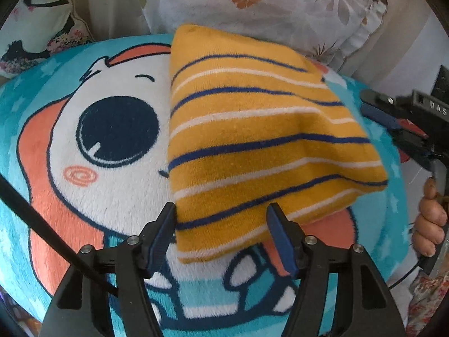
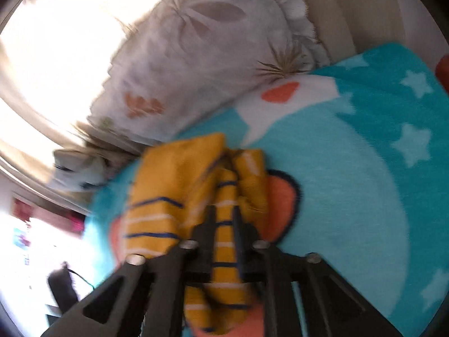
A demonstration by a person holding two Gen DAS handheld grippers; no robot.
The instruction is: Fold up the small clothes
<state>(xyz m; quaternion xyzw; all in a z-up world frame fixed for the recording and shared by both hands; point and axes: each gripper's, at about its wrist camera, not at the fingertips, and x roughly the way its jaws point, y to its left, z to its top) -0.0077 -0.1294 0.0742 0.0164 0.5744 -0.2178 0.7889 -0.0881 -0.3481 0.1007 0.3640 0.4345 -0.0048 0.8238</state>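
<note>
Your left claw [image 1: 221, 226] stands spread at the striped garment's [image 1: 263, 129] near hem while the right claw [image 2: 224, 224], though blurred, seemingly pinches a bunched fold; soft, light knit, so grip edges.

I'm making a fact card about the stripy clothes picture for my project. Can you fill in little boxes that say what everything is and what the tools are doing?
clothing: yellow garment with blue and white stripes, folded over
lying on: fluffy cartoon blanket, teal with stars
behind it: flowery pillow
left tool: open, fingers on either side of the garment's near edge, not gripping
right tool: shut on a bunched fold of the garment
picture quality: right wrist view is blurry
</note>
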